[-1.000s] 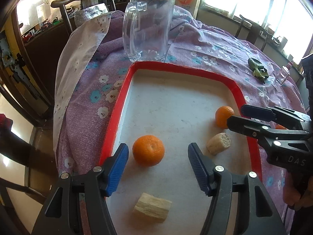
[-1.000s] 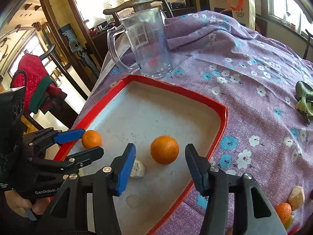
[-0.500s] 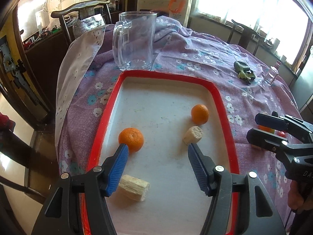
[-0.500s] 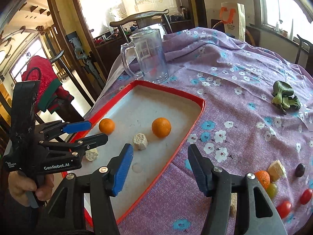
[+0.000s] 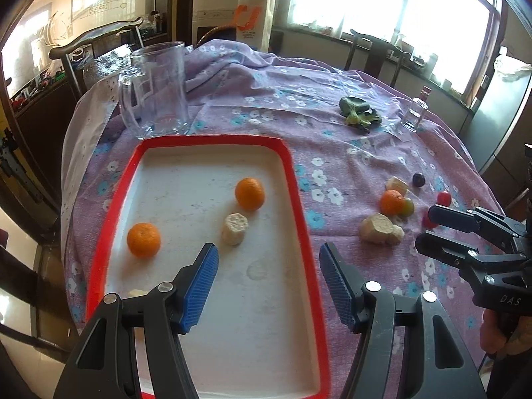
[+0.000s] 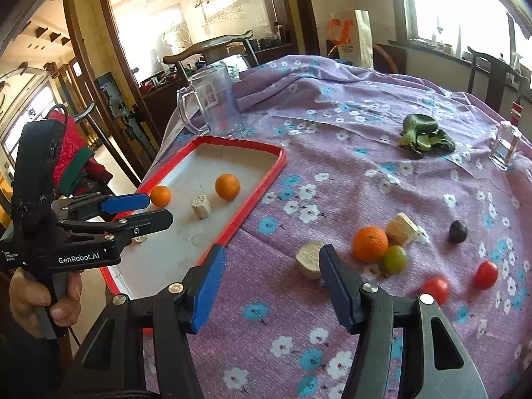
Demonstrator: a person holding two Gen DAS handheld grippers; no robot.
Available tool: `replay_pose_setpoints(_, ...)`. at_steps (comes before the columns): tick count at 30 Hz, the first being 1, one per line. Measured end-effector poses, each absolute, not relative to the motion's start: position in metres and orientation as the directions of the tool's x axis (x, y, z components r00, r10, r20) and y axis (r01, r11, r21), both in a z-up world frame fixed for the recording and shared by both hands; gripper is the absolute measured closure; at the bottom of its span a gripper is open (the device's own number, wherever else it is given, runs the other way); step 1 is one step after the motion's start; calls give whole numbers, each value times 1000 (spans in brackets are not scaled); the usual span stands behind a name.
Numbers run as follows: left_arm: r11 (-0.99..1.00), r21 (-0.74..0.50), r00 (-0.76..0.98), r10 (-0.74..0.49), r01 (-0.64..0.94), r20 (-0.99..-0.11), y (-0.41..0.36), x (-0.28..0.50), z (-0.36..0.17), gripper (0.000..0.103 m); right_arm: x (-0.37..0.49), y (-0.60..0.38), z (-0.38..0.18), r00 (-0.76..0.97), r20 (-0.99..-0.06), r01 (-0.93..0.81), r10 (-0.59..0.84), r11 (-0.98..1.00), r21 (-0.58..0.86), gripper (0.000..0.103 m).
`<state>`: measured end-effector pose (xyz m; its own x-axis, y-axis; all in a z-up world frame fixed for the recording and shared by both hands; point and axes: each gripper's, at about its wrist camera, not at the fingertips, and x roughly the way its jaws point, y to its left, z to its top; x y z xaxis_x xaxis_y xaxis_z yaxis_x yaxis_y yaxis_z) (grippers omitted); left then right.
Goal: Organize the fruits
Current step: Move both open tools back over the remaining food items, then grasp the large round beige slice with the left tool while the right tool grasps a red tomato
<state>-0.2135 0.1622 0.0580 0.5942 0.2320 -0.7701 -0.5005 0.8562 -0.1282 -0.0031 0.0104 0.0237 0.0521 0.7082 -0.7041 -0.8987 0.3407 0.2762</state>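
my left claw (image 5: 267, 282) hangs over the near end of the red-rimmed tray (image 5: 292, 179), jaws parted about halfway with nothing between them, since its load seems already set down. in the tray lie two oranges, one by the left rim (image 5: 143, 240) and one nearer the middle (image 5: 250, 194), with a pale cut chunk (image 5: 234, 228) between them, gathered there as the sorted lot. further right, on the cloth-covered surface (image 6: 332, 173), my right claw (image 6: 269, 286) is half open too and empty, aimed toward the loose pile: a pale chunk (image 6: 309, 259) just beside its right finger, then an orange (image 6: 370, 243) touching a green grape (image 6: 395, 258), two red tomatoes (image 6: 435, 289) and a dark plum (image 6: 458, 231). i judge these wait there because they are next.
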Motion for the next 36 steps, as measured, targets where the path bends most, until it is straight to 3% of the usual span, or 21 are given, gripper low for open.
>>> replay_pose_setpoints(22, 931, -117, 588, 117, -345, -800, 105, -153, 41, 40, 55, -80, -8, 164, -732, -800, 661, 523, 293, 43)
replay_pose_setpoints(36, 939, -93, 495, 89, -330, -864, 112, -84, -1, 41, 95, -59, -45, 126, -768, -784, 628, 537, 311, 44)
